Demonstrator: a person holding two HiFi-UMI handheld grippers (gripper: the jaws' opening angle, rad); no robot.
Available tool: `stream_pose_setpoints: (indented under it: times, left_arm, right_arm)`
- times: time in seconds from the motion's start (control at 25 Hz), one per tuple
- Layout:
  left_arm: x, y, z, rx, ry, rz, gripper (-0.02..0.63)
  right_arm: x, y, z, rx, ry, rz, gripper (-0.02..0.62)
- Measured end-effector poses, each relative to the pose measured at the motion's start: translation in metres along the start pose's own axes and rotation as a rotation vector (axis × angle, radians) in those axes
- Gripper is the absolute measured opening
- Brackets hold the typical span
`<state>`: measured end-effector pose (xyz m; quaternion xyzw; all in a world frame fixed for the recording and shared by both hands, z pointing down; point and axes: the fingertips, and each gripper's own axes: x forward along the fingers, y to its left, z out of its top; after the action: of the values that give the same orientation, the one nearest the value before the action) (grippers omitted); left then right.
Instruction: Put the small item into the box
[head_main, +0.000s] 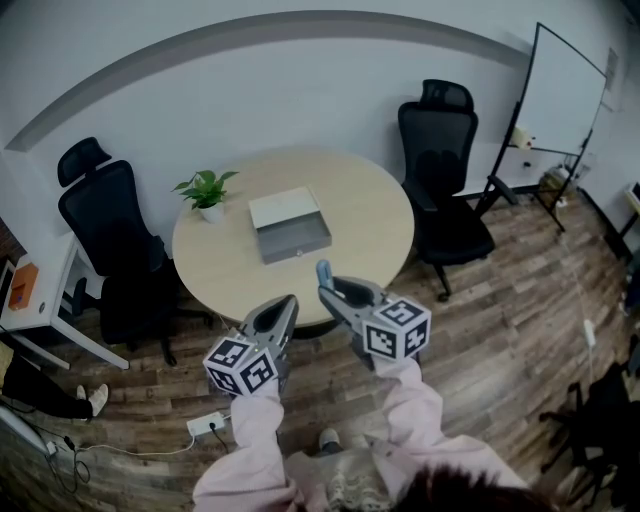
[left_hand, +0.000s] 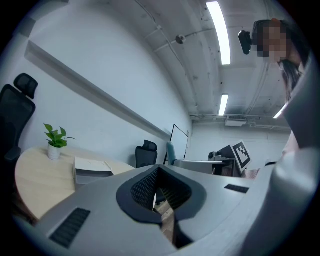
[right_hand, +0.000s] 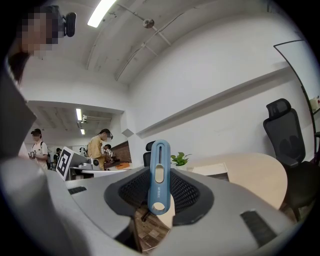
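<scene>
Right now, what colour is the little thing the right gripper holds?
Blue. The item shows best in the right gripper view.

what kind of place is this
Most likely an office meeting room: a round table with black office chairs pulled up around it, and a whiteboard on a stand against the wall.

Matt plastic item (right_hand: 159, 175), metal box (head_main: 297, 250), wood tabletop (head_main: 370, 215)
</scene>
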<state>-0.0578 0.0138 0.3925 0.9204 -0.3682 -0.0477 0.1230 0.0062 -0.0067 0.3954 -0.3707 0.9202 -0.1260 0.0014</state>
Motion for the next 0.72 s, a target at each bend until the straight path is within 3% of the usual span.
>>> stream_pose_setpoints:
  times: [0.72]
  left_arm:
    - [0.016,0.040,0.004,-0.002,0.019,-0.032,0.009]
  right_arm:
    - [0.035,-0.019,0.000,0.040,-0.004,-0.034,0.138]
